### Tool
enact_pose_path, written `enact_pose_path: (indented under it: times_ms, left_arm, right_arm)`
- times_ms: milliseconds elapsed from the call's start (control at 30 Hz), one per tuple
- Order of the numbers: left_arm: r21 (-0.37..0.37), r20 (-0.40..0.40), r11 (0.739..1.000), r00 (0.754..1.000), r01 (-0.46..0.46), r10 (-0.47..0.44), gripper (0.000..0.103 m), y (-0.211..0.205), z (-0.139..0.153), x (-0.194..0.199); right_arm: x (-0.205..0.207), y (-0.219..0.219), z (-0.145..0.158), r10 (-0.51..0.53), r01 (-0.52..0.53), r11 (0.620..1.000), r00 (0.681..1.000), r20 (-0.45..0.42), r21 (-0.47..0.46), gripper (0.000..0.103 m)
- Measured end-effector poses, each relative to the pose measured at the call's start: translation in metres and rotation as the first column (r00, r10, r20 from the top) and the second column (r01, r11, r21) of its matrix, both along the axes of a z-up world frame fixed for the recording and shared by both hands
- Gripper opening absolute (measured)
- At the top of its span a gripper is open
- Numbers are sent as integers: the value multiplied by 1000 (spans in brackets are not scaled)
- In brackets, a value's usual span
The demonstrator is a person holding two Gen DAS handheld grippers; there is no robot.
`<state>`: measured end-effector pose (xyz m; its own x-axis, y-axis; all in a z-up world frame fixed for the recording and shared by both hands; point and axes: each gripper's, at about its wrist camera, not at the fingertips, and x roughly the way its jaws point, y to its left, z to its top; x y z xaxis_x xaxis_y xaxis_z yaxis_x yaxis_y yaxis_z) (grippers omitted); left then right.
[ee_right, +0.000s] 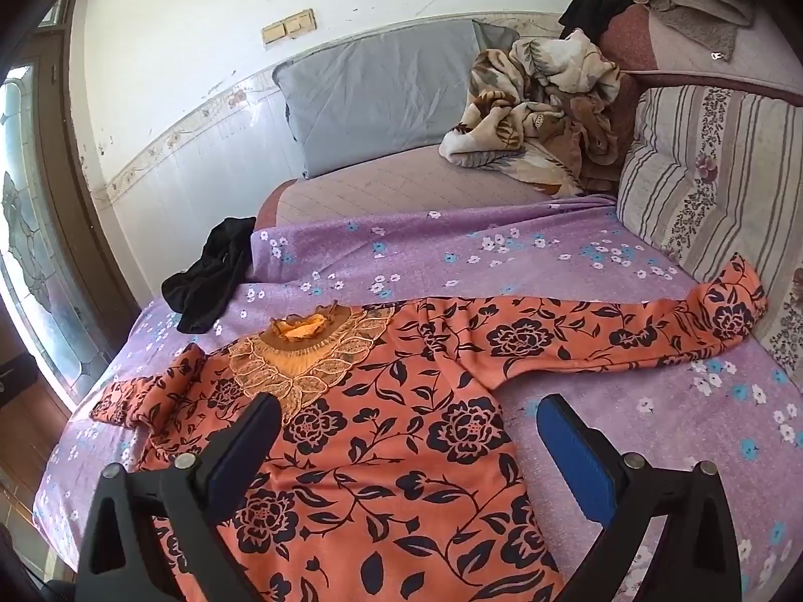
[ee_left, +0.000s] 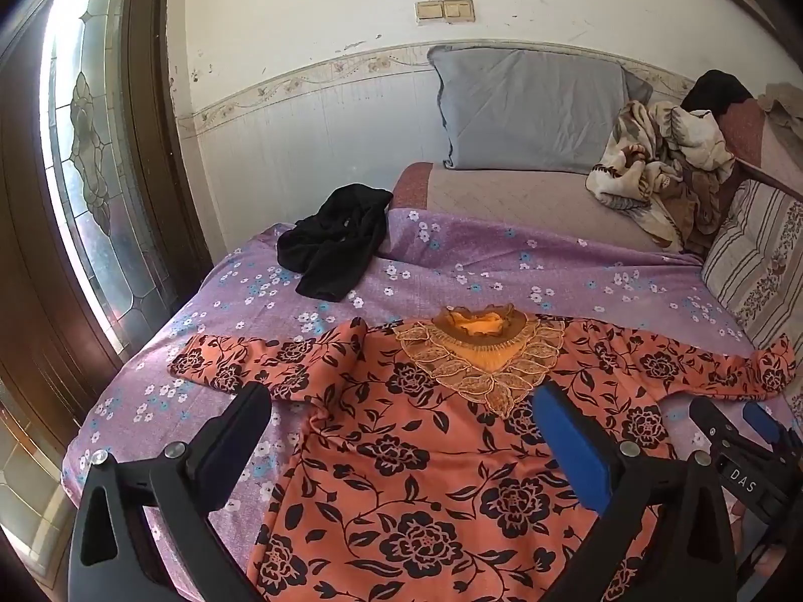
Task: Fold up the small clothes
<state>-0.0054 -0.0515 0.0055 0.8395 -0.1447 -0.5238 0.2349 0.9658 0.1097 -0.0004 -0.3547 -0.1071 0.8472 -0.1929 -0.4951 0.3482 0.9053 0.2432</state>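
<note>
an orange top with black flowers (ee_left: 426, 456) lies flat, front up, sleeves spread, on a purple flowered bedsheet (ee_left: 451, 256), filling the lower centre of both views. the left gripper (ee_left: 401, 404) hangs over its left shoulder, jaws wide apart and empty; the right gripper (ee_right: 409, 414) hangs over its right side, equally wide and empty. only the left wrist view shows the other gripper, at the lower right edge. only the right wrist view shows the whole right sleeve (ee_right: 652, 331) reaching a striped cushion (ee_right: 712, 185). a black garment (ee_left: 333, 241) lies upper left.
</note>
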Motion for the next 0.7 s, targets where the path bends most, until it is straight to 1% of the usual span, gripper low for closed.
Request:
enact_pose_path:
  times_ms: [300,433,700]
  left_arm:
    - [4,-22,1000,1000,16,-16,103,-10,-10,8]
    - [6,-29,1000,999,24,-24,103,-12,-15,11]
    - [10,-48,1000,999,23,-23,103,-11,-24,23]
  right_arm:
    - [3,-16,-7,-36,36,999,999,-21,22,103]
    - [8,-21,-11,-50,52,998,998,-44,42,103]
    - [22,-19,-22,-56,58,998,996,-65,27,103]
